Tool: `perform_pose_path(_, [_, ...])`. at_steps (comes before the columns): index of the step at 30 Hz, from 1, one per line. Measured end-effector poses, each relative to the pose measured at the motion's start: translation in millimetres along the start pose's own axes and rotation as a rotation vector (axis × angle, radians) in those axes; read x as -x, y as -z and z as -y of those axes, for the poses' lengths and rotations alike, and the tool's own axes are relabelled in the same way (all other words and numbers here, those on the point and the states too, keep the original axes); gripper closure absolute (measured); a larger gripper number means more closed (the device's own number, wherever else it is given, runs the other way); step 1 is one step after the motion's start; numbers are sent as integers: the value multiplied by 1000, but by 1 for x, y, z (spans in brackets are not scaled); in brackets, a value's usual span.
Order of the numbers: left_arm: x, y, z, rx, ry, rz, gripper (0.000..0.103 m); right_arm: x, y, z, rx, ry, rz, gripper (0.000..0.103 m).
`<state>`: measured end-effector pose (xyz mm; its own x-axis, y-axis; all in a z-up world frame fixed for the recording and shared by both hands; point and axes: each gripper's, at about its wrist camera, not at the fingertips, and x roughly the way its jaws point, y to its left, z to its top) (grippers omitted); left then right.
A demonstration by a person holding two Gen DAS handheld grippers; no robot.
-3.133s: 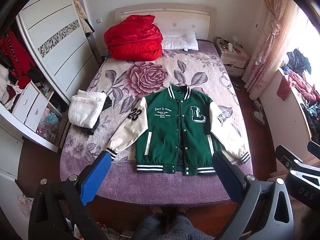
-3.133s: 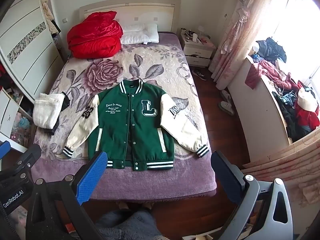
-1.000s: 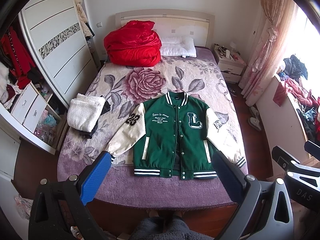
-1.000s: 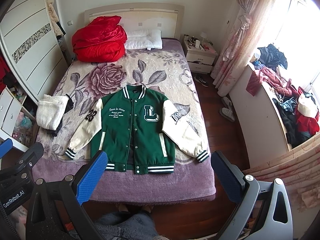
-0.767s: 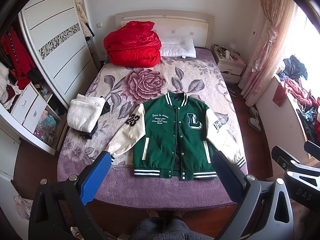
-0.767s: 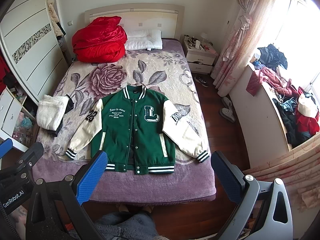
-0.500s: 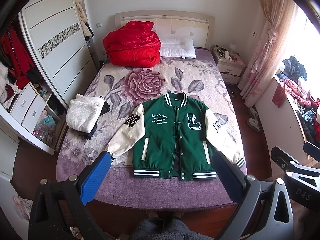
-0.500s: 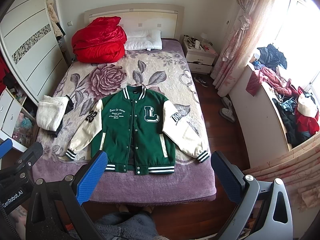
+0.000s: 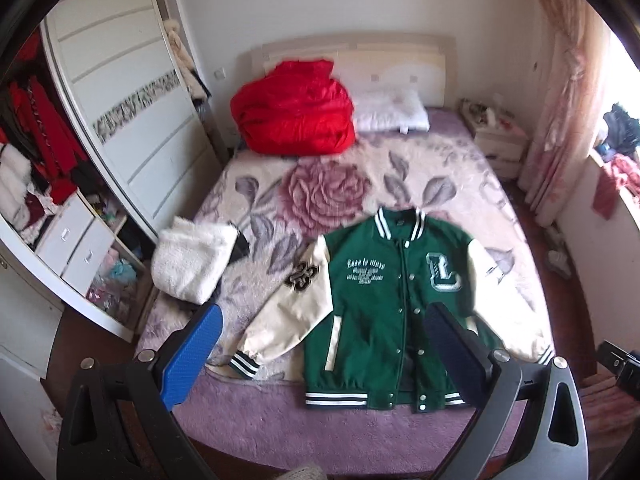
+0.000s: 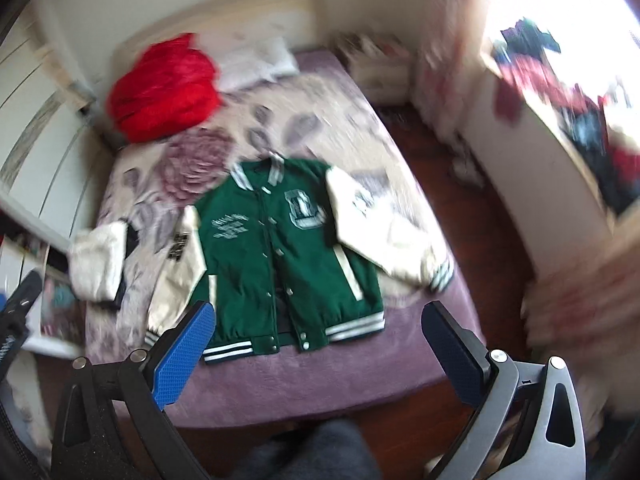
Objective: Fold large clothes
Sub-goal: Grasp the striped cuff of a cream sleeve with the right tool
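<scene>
Jacket (image 9: 384,304) flat on bed (image 9: 280,420); both claws apart, empty.

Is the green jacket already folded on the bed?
No. In the left wrist view the green jacket lies flat and face up on the bed, both cream sleeves spread out to its sides.

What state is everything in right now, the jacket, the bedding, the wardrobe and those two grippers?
Jacket: spread flat, front up, snapped shut, unfolded.
Red quilt: bundled by the headboard.
White blanket: folded, at the bed's edge.
Wardrobe: door slid partly open.
Left gripper: open, empty.
Right gripper: open, empty, jaws just closing slightly.
</scene>
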<state>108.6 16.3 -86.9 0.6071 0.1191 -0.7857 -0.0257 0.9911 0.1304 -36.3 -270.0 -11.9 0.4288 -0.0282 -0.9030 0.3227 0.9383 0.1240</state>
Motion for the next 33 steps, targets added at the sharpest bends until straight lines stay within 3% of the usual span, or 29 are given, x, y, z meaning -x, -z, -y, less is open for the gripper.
perform_pose_path(1, [-21, 2, 5, 4, -4, -28, 0, -23, 0, 12, -44, -9, -15, 34])
perform_pose_path(3, [-61, 13, 13, 8, -6, -98, 0, -76, 1, 39, -140, 14, -84, 52])
perform_pose_path(5, [-94, 27, 21, 10, -24, -135, 0, -124, 6, 69, -238, 2, -128, 52])
perform_pose_path(7, [-129, 38, 30, 4, -64, -167, 0, -184, 9, 110, -388, -40, -173, 33])
perform_pose_path(9, [-161, 47, 39, 6, -108, -197, 0, -235, 25, 153, -504, -41, -179, 24])
perform_pose_path(13, [-240, 78, 58, 20, -161, -285, 0, -363, 55, 247, -780, -60, -246, 24])
perform_pose_path(17, [-318, 106, 77, 16, -198, -374, 0, -477, 76, 320, -963, -87, -255, 24])
perform_pose_path(21, [-380, 126, 91, 39, -219, -439, 0, -569, 100, 362, -1145, -174, -253, 24])
perform_pose_path(24, [-421, 140, 101, 55, -219, -471, 0, -613, 105, 375, -1238, -211, -214, 22])
perform_pose_path(25, [-429, 142, 104, 55, -217, -477, 0, -620, 106, 378, -1271, -185, -145, 33])
perform_pose_path(27, [-445, 147, 107, 58, -207, -466, 0, -608, 102, 376, -1282, -128, 18, 76])
perform_pose_path(29, [-456, 151, 108, 45, -205, -464, 0, -608, 93, 372, -1239, -115, 104, 76])
perform_pose_path(31, [-467, 154, 106, 44, -207, -463, 0, -631, 91, 374, -1218, -109, 62, 62])
perform_pose_path(33, [-473, 155, 98, 45, -216, -463, 0, -646, 93, 374, -1227, -149, 71, 57])
